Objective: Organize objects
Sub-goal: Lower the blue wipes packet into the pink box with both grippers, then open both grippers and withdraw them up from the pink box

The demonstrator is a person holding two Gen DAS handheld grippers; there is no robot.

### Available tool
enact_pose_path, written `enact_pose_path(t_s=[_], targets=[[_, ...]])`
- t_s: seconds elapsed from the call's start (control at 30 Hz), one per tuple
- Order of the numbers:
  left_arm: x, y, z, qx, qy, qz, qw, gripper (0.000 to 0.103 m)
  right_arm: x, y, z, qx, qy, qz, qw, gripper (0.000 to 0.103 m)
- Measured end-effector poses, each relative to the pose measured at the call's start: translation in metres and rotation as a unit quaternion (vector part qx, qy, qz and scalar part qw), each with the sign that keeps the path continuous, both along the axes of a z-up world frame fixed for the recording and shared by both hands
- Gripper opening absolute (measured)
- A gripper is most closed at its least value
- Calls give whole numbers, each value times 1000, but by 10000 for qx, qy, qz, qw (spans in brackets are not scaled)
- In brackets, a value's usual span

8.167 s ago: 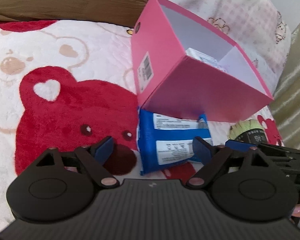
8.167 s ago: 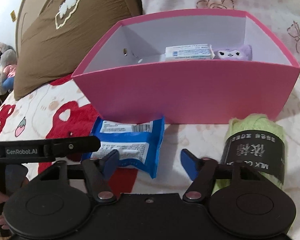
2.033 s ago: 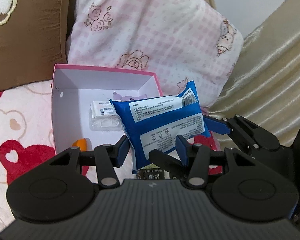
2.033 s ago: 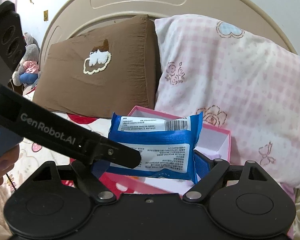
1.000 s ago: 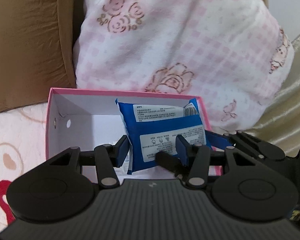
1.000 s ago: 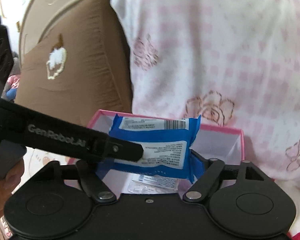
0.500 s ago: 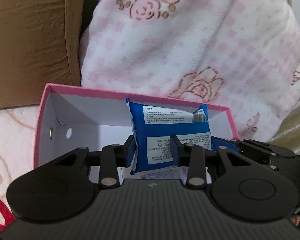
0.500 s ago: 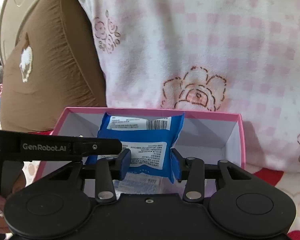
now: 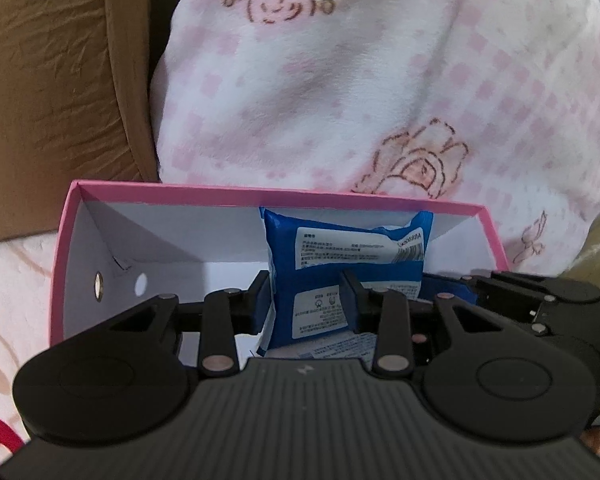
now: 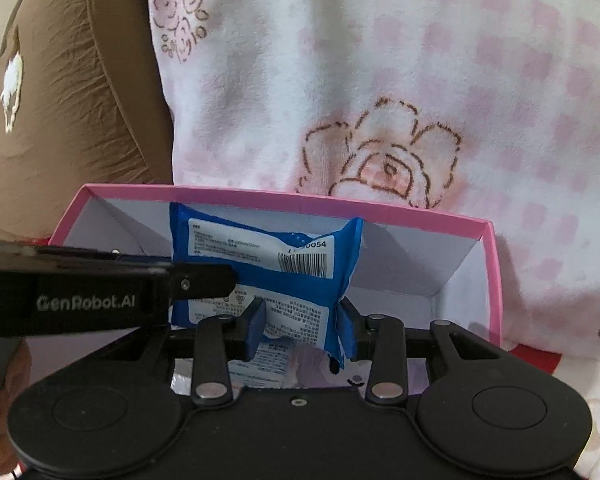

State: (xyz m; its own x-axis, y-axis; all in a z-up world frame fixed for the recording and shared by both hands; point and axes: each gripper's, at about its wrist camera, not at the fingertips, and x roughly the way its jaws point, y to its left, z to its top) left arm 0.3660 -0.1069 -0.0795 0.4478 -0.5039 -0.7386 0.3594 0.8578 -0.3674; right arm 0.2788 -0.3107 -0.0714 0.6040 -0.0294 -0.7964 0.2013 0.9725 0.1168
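Note:
A blue wipes packet (image 9: 348, 268) with white labels stands upright inside the pink box (image 9: 260, 194), near its far wall. My left gripper (image 9: 306, 308) and my right gripper (image 10: 302, 328) are both shut on the lower part of the packet (image 10: 260, 264), one from each side. The right gripper's arm (image 9: 540, 292) shows at the right of the left wrist view. The left gripper's arm (image 10: 100, 288) crosses the right wrist view from the left. A white packet (image 10: 272, 360) and a purple plush (image 10: 312, 364) lie in the box under the blue packet.
The pink box (image 10: 420, 210) sits on a bear-print blanket (image 9: 4, 272). A pink-checked rose pillow (image 9: 360, 80) stands right behind the box. A brown pillow (image 9: 52, 80) stands behind on the left.
Both grippers have carried the blue packet forward and down into the pink box. The box now looks larger and closer in both views.

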Motion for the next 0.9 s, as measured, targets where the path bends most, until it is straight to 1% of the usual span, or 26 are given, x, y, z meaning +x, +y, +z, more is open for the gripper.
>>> enact_pose_path(t_s=[0.07,0.13,0.2,0.27,0.3,0.4,0.53,0.67,0.77,0.83,0.9], targets=[[1,0,-3,-45,18,50,10000,35,-3,3,0,-64,-51,14,10000,43],[6,4,-7,-210,199,301,9991,35,-6,6,-1,-135,-70,-11,9999,43],[13,5,-13,-287,310,431,9982,36,-4,12,-4,-192,-49,-60,9998,43],[16,3,-17,-300,341,499,9977,35,2,18,-7,-375,13,-47,9993,43],[18,2,-19,-319,310,558,9975,35,7,17,-9,-383,65,-86,9992,43],[18,0,-24,-333,224,570,9976,36,15,9,-12,-101,122,-306,9994,44],[17,-5,-31,-308,370,609,9970,36,17,5,-12,-70,148,-295,9994,45],[16,-10,-39,-137,415,644,9970,35,17,5,-19,-263,257,-240,9990,48],[15,-12,-39,-130,390,638,9971,36,16,0,-21,-60,349,-320,9989,49],[14,-12,-37,-129,312,647,9973,40,14,-3,-18,48,357,-314,9989,50],[13,-14,-33,-40,249,588,9979,47,9,-4,-14,76,317,-329,9989,52]])
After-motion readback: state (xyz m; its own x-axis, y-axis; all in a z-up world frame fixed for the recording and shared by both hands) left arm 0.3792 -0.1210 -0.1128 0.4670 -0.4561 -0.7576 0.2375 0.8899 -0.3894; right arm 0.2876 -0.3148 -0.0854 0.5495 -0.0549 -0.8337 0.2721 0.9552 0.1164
